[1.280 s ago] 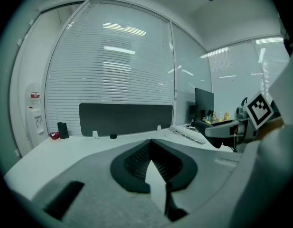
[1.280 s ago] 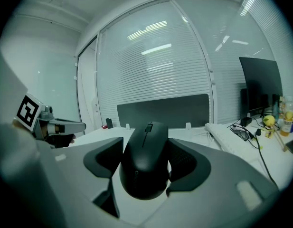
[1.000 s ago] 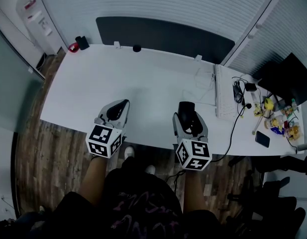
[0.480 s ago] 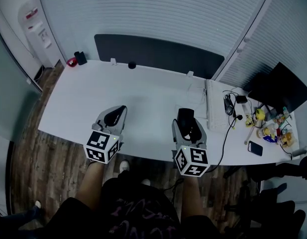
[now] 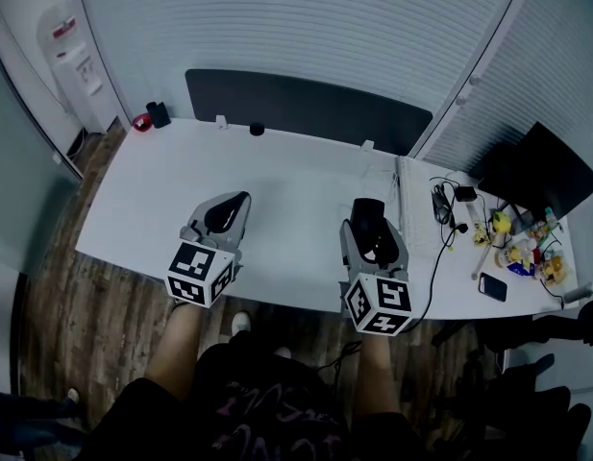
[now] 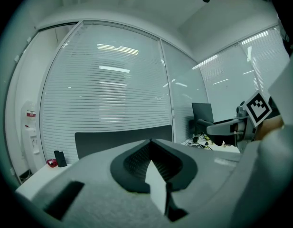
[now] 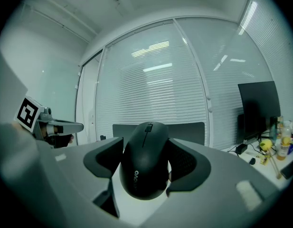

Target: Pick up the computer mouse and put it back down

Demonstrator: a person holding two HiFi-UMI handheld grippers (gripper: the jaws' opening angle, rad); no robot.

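A: What is the right gripper (image 5: 367,221) doing?
B: It's clamped on the computer mouse (image 7: 145,160), a matte black, smooth-domed shell with the scroll wheel at its twelve o'clock end and pale lettering near the tail. Ribbed dark pads (image 7: 186,161) press its flanks at nine and three o'clock.
A: And the left gripper (image 5: 229,209)?
B: Grey plastic, tips pinched together, nothing between them.
A: The room?
B: A smooth white desk (image 5: 277,176) lies under both grippers. There's a dark partition panel (image 5: 306,104) along its twelve o'clock edge, with slatted blinds (image 5: 296,27) beyond. A wood-grain floor (image 5: 65,296) shows at eight o'clock — and a black monitor (image 5: 541,176) at three o'clock.
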